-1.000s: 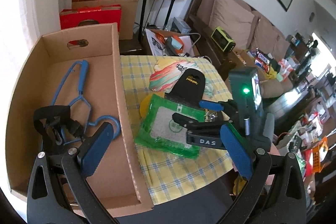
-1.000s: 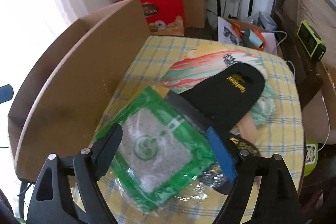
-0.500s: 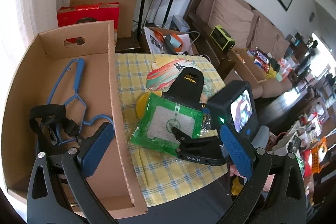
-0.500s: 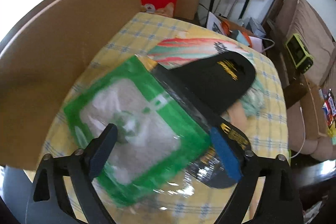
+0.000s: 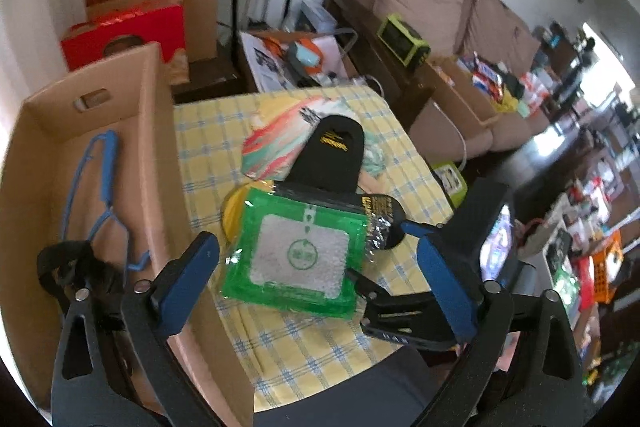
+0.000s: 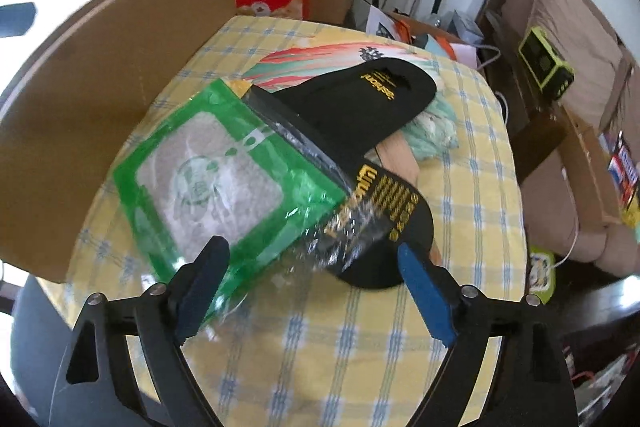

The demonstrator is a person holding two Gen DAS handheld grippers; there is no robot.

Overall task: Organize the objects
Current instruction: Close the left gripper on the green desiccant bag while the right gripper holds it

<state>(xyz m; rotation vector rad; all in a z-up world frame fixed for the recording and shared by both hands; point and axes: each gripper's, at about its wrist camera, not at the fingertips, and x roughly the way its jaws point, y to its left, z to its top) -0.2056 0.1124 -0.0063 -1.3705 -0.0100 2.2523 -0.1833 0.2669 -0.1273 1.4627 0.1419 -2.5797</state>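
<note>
From my left wrist view, my left gripper [image 5: 316, 291] hangs released, jaws wide apart, above the near edge of the table [image 5: 320, 351], with nothing between the pads. The green packet [image 5: 296, 259] lies flat on the checked cloth just beside the wall of the cardboard box [image 5: 160, 155], its far side under the clear wrap of the black insoles [image 5: 332, 155]. My right gripper [image 5: 404, 255] comes in from the table's right edge, close to the packet. The risk I see here is my two grippers colliding over the same packet. From my right wrist view, my right gripper [image 6: 316, 291] is spread open too, gripping nothing; its left finger [image 6: 200, 287] overlaps the green packet's [image 6: 224, 179] near corner. The crinkled clear wrap [image 6: 340, 239] is slippery, I judge, so closing on it could pinch only film, drag the black insoles [image 6: 360, 107] along, or slide the pile toward the table's near edge.
</note>
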